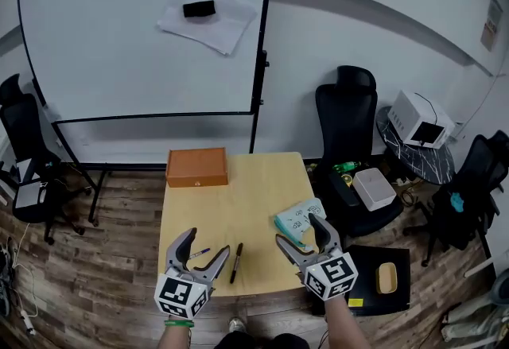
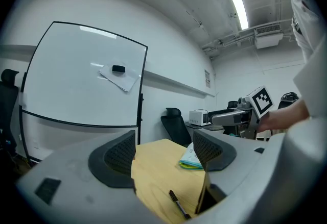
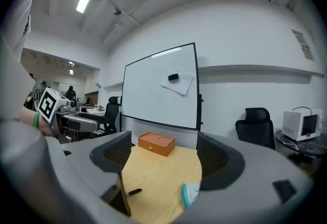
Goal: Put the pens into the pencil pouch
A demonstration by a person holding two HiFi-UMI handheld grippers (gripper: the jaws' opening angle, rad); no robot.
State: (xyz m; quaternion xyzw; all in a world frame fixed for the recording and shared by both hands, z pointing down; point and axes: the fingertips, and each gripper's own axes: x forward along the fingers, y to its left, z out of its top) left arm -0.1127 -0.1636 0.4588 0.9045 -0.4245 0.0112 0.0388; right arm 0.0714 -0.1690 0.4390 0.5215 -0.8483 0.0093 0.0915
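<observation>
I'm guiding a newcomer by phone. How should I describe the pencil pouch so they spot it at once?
Find the light wooden table in front of the whiteboard. The pencil pouch lies at its right edge, beside the right gripper. It is flat, pale teal and white, unlike the orange box at the far left corner and the black pen near the front.

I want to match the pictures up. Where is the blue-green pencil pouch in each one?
Head view: the pencil pouch lies at the right edge of the table.
Left gripper view: low, a little right of middle.
Right gripper view: near the bottom, right of middle.
Shared landmark: the whiteboard behind the table.
</observation>
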